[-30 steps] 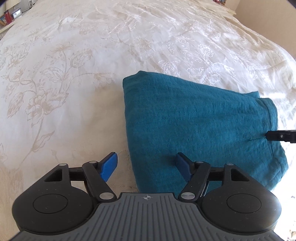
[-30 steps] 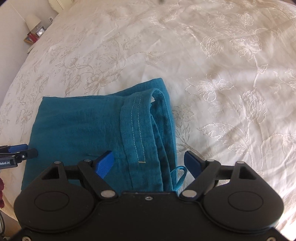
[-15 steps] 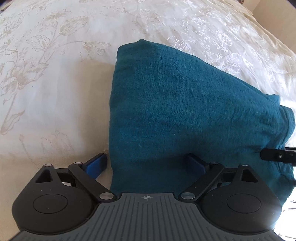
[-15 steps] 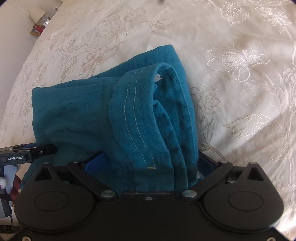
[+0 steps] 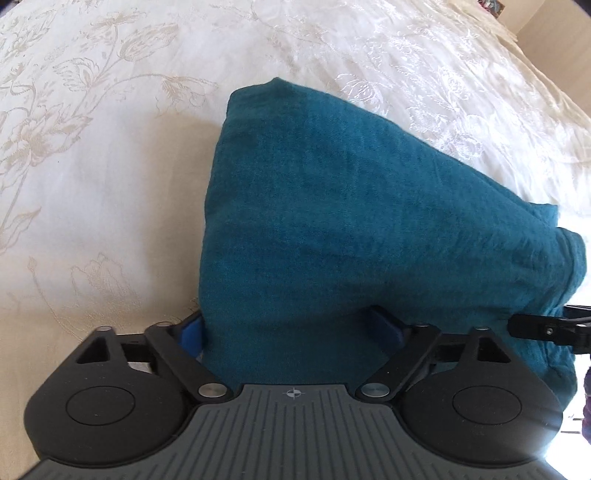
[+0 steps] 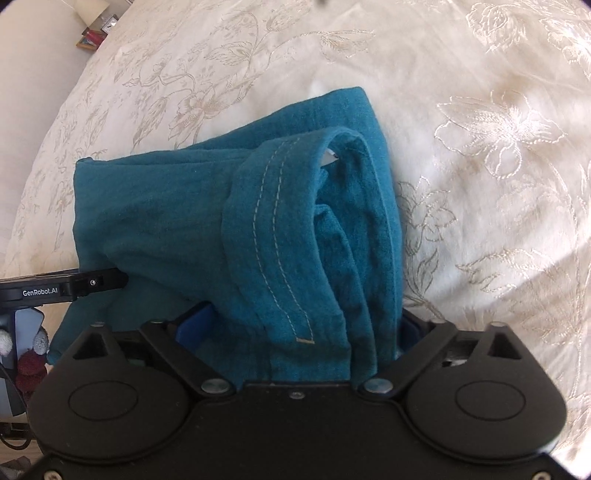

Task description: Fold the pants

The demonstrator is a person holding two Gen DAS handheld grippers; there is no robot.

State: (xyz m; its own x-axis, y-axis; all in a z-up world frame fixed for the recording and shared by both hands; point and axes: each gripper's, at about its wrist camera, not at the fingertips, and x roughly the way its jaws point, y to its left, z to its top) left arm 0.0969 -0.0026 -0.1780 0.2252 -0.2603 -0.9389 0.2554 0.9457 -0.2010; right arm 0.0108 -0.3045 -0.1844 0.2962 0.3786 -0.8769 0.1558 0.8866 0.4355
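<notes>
The teal pants [image 5: 351, 221] lie folded into a thick bundle on the white embroidered bedspread [image 5: 92, 166]. My left gripper [image 5: 291, 332] has its jaws wide apart around the near left corner of the bundle; the cloth fills the gap and hides the blue pads. In the right wrist view the pants [image 6: 166, 221] show their stitched waistband end [image 6: 280, 236]. My right gripper [image 6: 295, 328] straddles that end the same way, jaws wide apart, cloth between them. Each gripper's tip shows at the edge of the other's view.
The bedspread [image 6: 480, 147] stretches away on all sides of the bundle. A bedside shelf with small items [image 6: 94, 31] stands at the far left. Some objects [image 6: 22, 354] lie low at the left edge, off the bed.
Both grippers have moved forward onto the bundle's near edge, so the cloth now sits between the jaws. The near edge has risen and bunched up. The jaws stay wide apart.
</notes>
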